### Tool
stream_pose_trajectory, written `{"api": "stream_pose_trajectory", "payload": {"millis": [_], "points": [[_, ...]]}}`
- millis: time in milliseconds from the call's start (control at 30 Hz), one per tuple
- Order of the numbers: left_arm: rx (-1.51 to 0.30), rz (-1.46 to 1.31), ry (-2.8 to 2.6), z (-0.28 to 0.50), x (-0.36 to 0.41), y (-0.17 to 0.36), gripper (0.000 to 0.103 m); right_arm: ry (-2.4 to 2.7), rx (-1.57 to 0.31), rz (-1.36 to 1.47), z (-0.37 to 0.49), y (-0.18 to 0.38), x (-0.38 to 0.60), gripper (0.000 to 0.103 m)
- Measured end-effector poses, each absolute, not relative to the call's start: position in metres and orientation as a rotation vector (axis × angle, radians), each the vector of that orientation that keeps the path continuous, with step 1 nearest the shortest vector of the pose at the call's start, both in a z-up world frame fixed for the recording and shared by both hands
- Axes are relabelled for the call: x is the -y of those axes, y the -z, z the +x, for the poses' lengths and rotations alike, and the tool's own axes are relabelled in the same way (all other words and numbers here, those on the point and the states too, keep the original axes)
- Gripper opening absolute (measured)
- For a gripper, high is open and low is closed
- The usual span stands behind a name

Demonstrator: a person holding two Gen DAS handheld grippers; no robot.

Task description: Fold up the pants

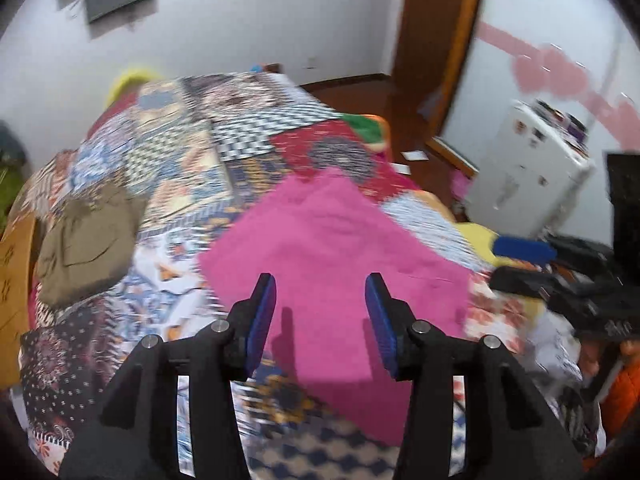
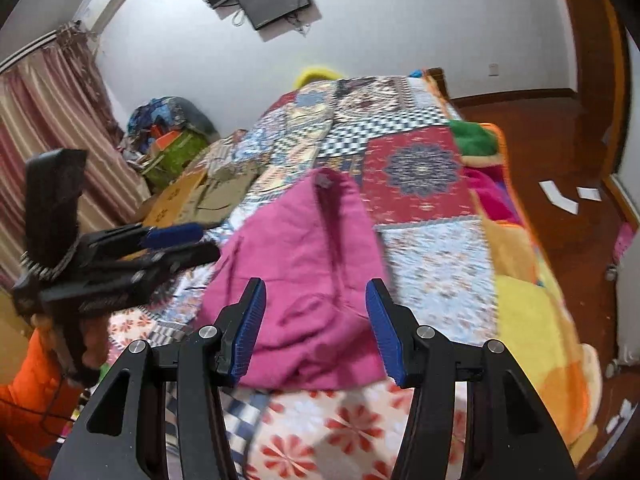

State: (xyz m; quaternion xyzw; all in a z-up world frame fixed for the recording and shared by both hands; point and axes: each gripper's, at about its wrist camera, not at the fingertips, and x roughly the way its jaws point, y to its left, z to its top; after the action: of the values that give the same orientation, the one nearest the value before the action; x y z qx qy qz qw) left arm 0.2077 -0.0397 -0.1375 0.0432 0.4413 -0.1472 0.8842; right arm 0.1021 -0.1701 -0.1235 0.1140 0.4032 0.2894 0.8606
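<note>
The pink pants (image 1: 332, 264) lie folded on the patchwork bed quilt (image 1: 248, 128). They also show in the right wrist view (image 2: 304, 280), where they look bunched at the near end. My left gripper (image 1: 322, 286) is open and empty, hovering above the near edge of the pants. My right gripper (image 2: 316, 292) is open and empty, just above the near end of the pants. The right gripper shows at the right of the left wrist view (image 1: 524, 264), and the left gripper at the left of the right wrist view (image 2: 176, 244).
An olive-brown garment (image 1: 88, 240) lies on the quilt to the left. A cardboard box (image 2: 176, 196) stands beside the bed. A white appliance (image 1: 528, 176) and a wooden door frame (image 1: 436, 52) stand to the right. Papers (image 2: 560, 196) lie on the wooden floor.
</note>
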Motion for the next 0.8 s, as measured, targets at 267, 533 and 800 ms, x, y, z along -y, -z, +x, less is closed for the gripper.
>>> {"api": "stream_pose_trajectory", "payload": {"millis": [267, 533, 800], "points": [[-0.987, 0.063, 0.256, 0.257, 0.014, 0.175, 0.015, -0.705, -0.929, 0.146, 0.114, 0.152, 0.115, 0.044], [-1.105, 0.026, 0.174, 0.298, -0.006, 0.236, 0.015, -0.604, -1.009, 0.127, 0.139, 0.185, 0.131, 0.036], [-1.068, 0.004, 0.196, 0.294, -0.024, 0.220, 0.031, -0.528, -0.972, 0.146, 0.133, 0.162, 0.155, 0.041]]}}
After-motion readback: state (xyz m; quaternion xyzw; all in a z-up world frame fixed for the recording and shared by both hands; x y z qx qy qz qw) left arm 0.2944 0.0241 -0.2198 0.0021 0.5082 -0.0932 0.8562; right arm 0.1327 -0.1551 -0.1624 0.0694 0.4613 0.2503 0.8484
